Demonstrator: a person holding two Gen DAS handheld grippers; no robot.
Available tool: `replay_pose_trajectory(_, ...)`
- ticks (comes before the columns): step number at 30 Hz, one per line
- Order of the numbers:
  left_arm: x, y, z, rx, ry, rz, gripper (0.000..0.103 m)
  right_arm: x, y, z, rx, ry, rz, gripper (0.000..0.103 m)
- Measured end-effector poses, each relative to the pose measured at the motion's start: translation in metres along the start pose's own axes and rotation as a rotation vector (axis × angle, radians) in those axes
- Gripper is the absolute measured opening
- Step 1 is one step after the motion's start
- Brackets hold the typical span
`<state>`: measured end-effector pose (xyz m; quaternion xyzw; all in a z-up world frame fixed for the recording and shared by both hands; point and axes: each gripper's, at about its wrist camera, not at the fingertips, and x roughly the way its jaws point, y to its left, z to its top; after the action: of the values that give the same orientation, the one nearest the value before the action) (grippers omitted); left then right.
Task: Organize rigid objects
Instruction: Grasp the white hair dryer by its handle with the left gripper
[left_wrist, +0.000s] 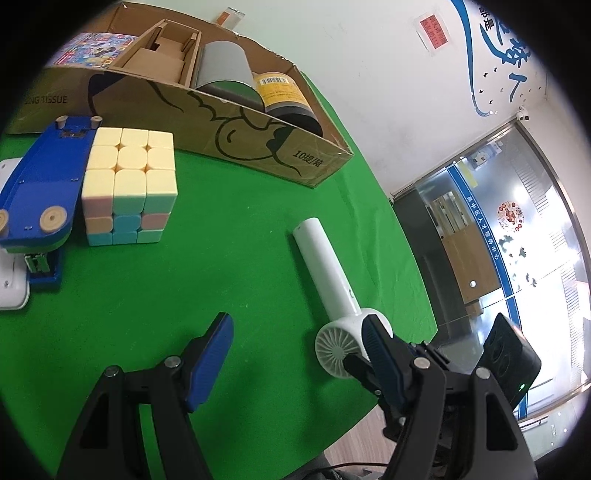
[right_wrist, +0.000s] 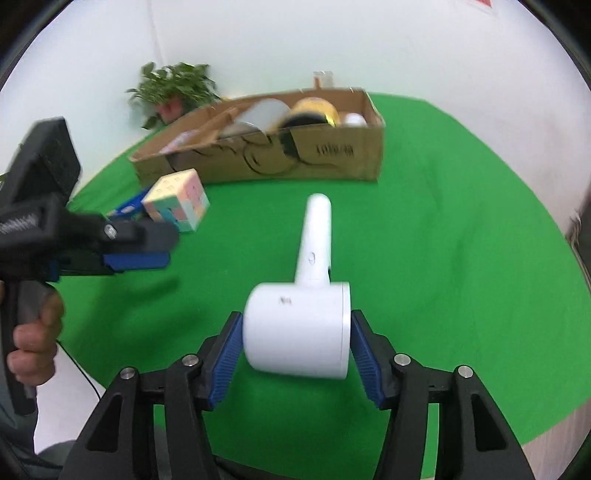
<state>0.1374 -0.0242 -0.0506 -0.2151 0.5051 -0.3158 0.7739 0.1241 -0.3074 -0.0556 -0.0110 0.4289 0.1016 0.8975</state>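
Note:
A white handheld fan (right_wrist: 299, 325) lies on the green table, handle pointing toward the cardboard box (right_wrist: 325, 162). My right gripper (right_wrist: 295, 350) has its blue pads on either side of the fan's round head, close to it or touching; whether they press it is unclear. The fan also shows in the left wrist view (left_wrist: 332, 280), with the right gripper's finger (left_wrist: 380, 354) at its head. My left gripper (left_wrist: 299, 350) is open and empty, low over the cloth left of the fan. A pastel puzzle cube (left_wrist: 129, 184) stands beside a blue toy (left_wrist: 40, 184).
The cardboard box (left_wrist: 258, 147) holds a grey cylinder (left_wrist: 225, 70), a yellow-labelled dark jar (left_wrist: 288, 99), cardboard inserts and a colourful booklet (left_wrist: 92, 48). A potted plant (right_wrist: 173, 92) stands behind the box. The round table's edge (left_wrist: 417, 280) is just past the fan.

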Motion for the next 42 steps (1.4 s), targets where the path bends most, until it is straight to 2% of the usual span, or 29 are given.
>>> replay_pose_trajectory(3, -0.001, 0.003, 0.003, -0.011, 0.004, 0.001, 0.071, 0.002, 0.012, 0.0, -0.03, -0.023, -0.05, 0.054)
replay_pose_trajectory(6, -0.001, 0.008, 0.006, -0.027, 0.014, 0.01, 0.071, 0.005, 0.026, -0.001, -0.038, -0.015, 0.037, 0.054)
replay_pose_trajectory(10, 0.001, 0.016, 0.004, -0.057, 0.034, 0.019, 0.071, 0.01, 0.055, -0.003, -0.081, -0.001, 0.218, 0.057)
replay_pose_trajectory(11, 0.001, 0.018, 0.003, -0.06, 0.039, 0.026, 0.071, 0.009, 0.059, -0.004, -0.077, -0.011, 0.239, 0.057)
replay_pose_trajectory(14, 0.004, 0.02, -0.001, -0.062, 0.055, 0.057, 0.07, 0.005, 0.066, -0.002, -0.069, -0.051, 0.277, 0.068)
replay_pose_trajectory(16, 0.009, 0.024, -0.003, -0.074, 0.079, 0.088, 0.064, 0.007, 0.071, -0.001, -0.088, -0.049, 0.268, 0.069)
replay_pose_trajectory(18, 0.014, 0.028, -0.004, -0.091, 0.097, 0.118, 0.049, 0.011, 0.074, 0.0, -0.106, -0.035, 0.257, 0.068)
replay_pose_trajectory(20, 0.014, 0.029, -0.004, -0.102, 0.089, 0.127, 0.047, 0.011, 0.076, -0.002, -0.11, -0.03, 0.264, 0.062)
replay_pose_trajectory(22, 0.014, 0.029, -0.004, -0.095, 0.09, 0.159, 0.035, 0.011, 0.082, -0.003, -0.132, -0.017, 0.276, 0.056)
replay_pose_trajectory(28, 0.013, 0.028, -0.005, -0.089, 0.092, 0.185, 0.033, 0.007, 0.097, -0.011, -0.167, -0.018, 0.253, 0.057)
replay_pose_trajectory(42, 0.019, 0.024, 0.001, -0.097, 0.141, 0.178, 0.031, 0.005, 0.101, -0.013, -0.176, -0.011, 0.231, 0.058)
